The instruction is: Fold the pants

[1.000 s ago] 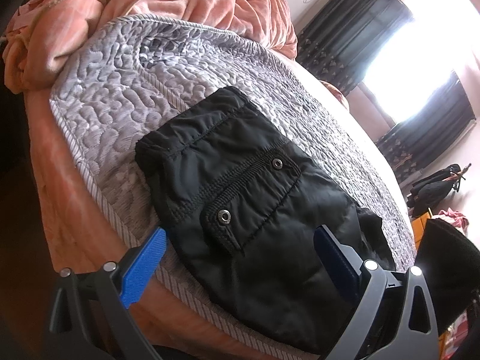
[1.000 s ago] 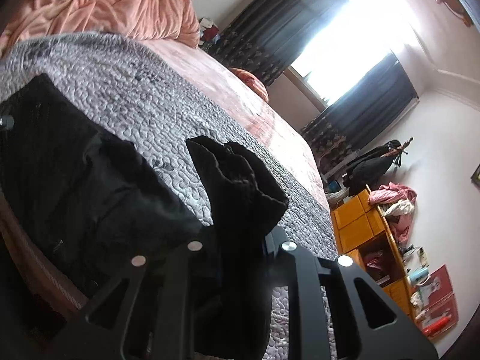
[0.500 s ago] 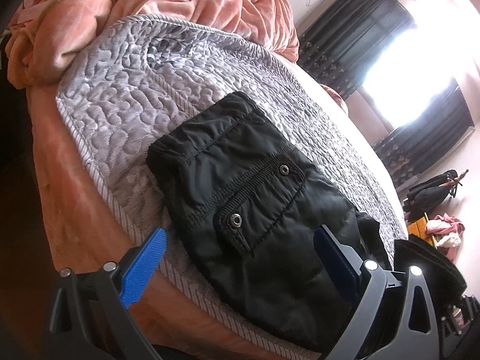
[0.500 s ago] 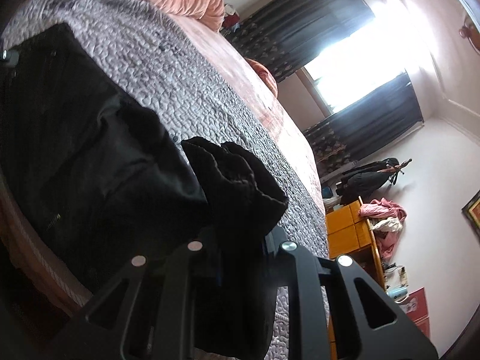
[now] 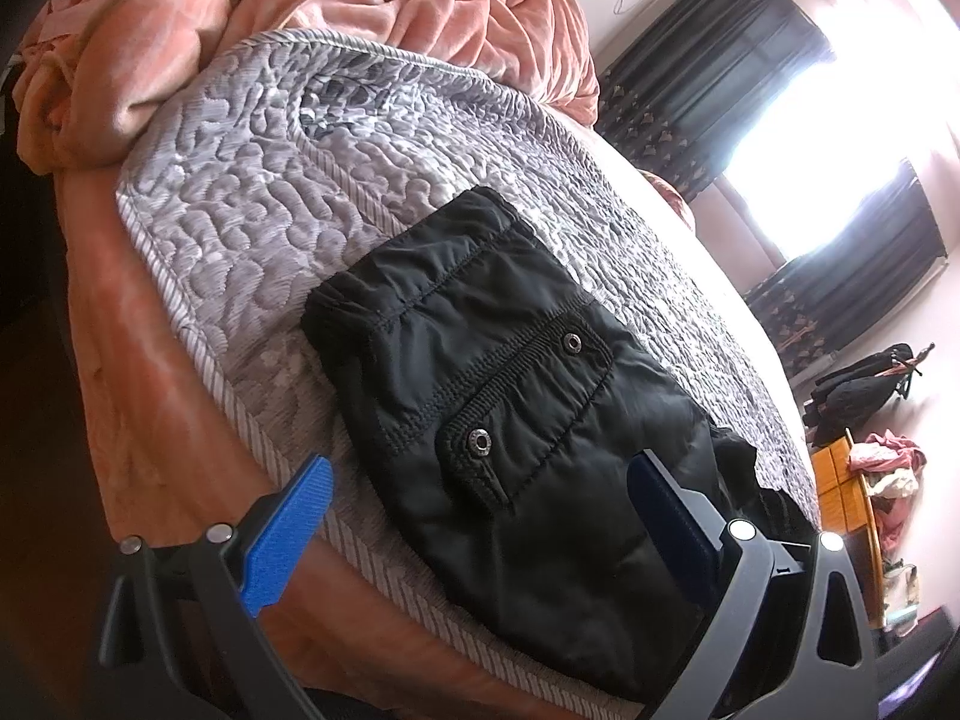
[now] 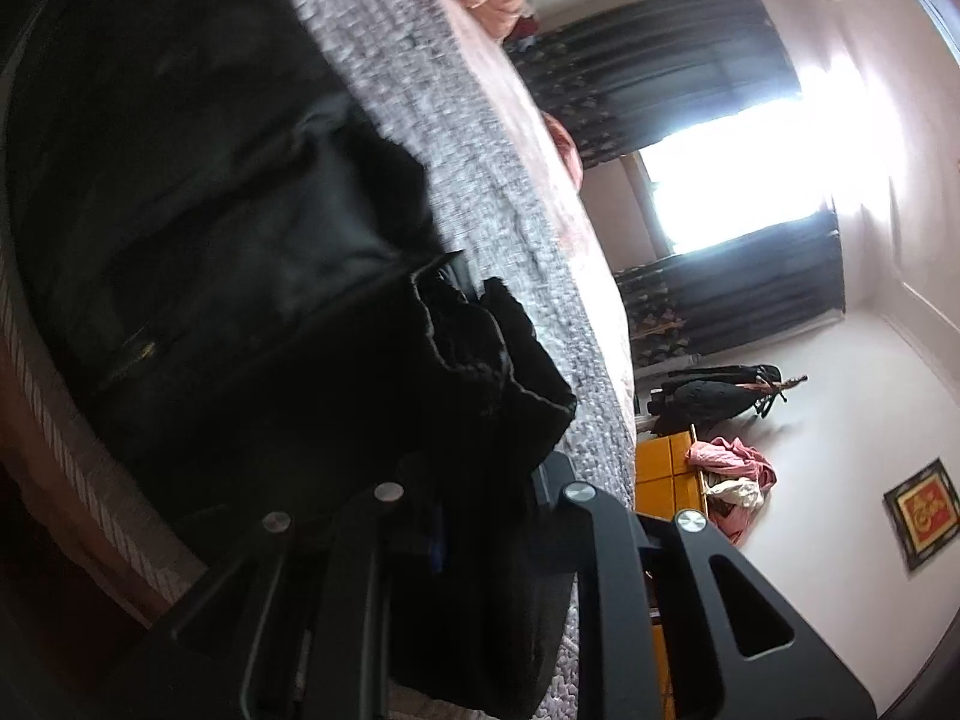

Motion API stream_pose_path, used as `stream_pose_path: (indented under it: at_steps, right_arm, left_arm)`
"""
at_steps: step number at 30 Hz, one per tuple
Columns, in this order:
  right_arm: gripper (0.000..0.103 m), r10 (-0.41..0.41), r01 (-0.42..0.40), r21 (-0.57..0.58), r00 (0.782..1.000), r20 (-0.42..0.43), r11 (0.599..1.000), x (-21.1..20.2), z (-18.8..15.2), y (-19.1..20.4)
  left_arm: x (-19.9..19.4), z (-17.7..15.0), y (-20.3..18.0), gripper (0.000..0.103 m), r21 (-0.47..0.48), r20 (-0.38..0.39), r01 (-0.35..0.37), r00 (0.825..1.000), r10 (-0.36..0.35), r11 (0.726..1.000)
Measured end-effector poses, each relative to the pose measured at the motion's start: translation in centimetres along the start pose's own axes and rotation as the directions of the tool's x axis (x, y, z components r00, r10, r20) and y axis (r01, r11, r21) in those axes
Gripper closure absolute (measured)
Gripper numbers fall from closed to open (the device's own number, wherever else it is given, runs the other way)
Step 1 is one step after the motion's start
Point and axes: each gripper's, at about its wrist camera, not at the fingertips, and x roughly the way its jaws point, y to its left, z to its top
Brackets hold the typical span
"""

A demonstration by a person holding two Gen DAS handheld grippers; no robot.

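While the right gripper (image 6: 480,480) was clamped on a thick bunch of black cloth, most likely the leg end of the pants (image 5: 510,414), its jaws stood close together with the fabric squeezed between them, and the bunch rose from them toward 12 o'clock in the right wrist view. From this bunch the cloth ran on toward 10 o'clock into the main body of the garment, which lay flat on the grey quilted mat (image 5: 252,192) near the edge of the bed. The left gripper (image 5: 480,516) was spread wide and grasped nothing; one blue pad (image 5: 288,534) hung over the mat's striped border at 8 o'clock, the other over the black cloth at 4 o'clock, and I could not tell if either touched it. Beyond this gripper, toward 12 o'clock, the pocket flap (image 5: 528,396) with its two metal snaps faced up, and the waistband end pointed toward the pink blanket (image 5: 360,12) heaped at 11 o'clock. I judged that the fold of the legs over the upper part was in hand and more than half done, since the garment already looked short and layered. The next move, I think, called for laying the held end onto the flat part, edges in line, before the grip was let go, while the free gripper kept the lower layer from sliding off the bed edge.
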Motion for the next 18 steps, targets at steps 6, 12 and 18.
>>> stream_pose_path:
  at_steps: [6,12,18]
  right_arm:
    - [0.078,0.076,-0.077,-0.041,0.997,-0.03,0.996,1.0,-0.6,3.3]
    - [0.05,0.29,-0.289,0.034,0.957,-0.014,0.957,0.0,-1.7,1.6]
    - [0.035,0.642,-0.622,0.415,0.759,0.11,0.664,-0.2,-1.4,-7.7]
  left_arm:
    - [-0.1,0.1,0.1,0.004,0.002,0.0,-0.004,1.0,0.004,1.0]
    - [-0.1,0.0,0.2,0.004,0.003,-0.007,-0.005,1.0,0.005,1.0]
    - [0.0,-0.1,0.0,0.004,0.005,-0.007,0.001,1.0,-0.001,1.0]
